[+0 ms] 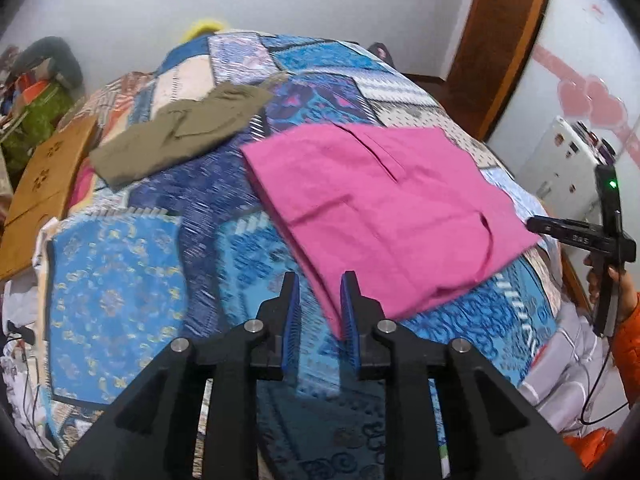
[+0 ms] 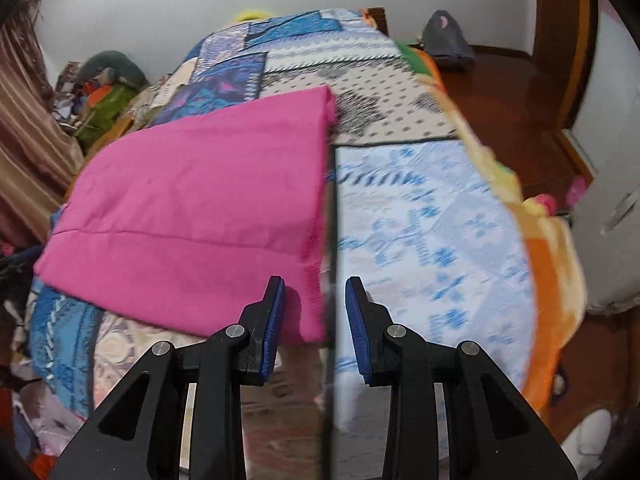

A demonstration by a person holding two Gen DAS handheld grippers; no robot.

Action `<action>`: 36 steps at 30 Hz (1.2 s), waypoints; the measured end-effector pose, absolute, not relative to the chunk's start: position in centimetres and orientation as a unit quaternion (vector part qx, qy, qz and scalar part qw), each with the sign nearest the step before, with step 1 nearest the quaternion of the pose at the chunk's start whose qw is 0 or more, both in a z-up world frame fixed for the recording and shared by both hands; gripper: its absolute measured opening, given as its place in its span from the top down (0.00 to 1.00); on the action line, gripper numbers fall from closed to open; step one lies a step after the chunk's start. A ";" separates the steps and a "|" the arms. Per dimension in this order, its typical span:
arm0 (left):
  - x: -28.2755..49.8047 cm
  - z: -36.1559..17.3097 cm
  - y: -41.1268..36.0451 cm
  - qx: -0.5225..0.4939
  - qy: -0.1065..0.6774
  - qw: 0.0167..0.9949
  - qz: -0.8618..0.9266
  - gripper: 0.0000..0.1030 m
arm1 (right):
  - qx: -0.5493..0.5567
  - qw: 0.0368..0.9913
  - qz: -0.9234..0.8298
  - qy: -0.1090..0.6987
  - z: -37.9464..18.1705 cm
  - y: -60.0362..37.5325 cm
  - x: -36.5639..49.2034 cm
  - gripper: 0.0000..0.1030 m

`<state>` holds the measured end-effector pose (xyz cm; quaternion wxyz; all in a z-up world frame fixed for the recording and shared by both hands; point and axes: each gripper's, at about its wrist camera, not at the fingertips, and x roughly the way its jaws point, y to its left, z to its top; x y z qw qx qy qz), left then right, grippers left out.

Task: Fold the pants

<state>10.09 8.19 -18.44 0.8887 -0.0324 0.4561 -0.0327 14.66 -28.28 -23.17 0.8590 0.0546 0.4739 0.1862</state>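
The pink pants point(image 1: 384, 208) lie folded into a flat, roughly square stack on the patchwork bedspread point(image 1: 224, 208), towards the near right part of the bed. The spread is a busy mix of blue, white and dotted panels, and it covers the whole mattress. Beyond the bed stands a plain pale wall, with a wooden door frame point(image 1: 500, 40) at the right and polished reddish floor point(image 2: 504, 96) beside it. A heap of clutter sits in the far left corner.

The left gripper point(image 1: 319, 300) hangs above the near corner of the pink stack, its blue-padded jaws apart with nothing between them. The right gripper point(image 2: 315, 304) is likewise spread wide and empty, poised over the stack's near right edge, where the pink cloth meets a pale blue panel.

From the left wrist view you can see an olive-green garment point(image 1: 180, 132) lying further back on the bed, well apart from the pink pants, and a wooden board point(image 1: 44, 184) with cut-out patterns at the left edge of the bed. That view also catches the right gripper from the side, just beside the right corner of the stack, held by a hand in an orange sleeve point(image 1: 626, 332). The right wrist view shows instead a grey bag point(image 2: 446, 40) on the floor by the far wall, an orange blanket point(image 2: 548, 256) edging the bed's right side, and a striped curtain point(image 2: 24, 120) at the left.
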 end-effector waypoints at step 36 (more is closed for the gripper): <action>25.6 -24.0 14.6 -0.127 0.481 0.867 -0.031 0.70 | -0.039 0.840 0.230 0.490 -26.6 -20.2 35.3 0.54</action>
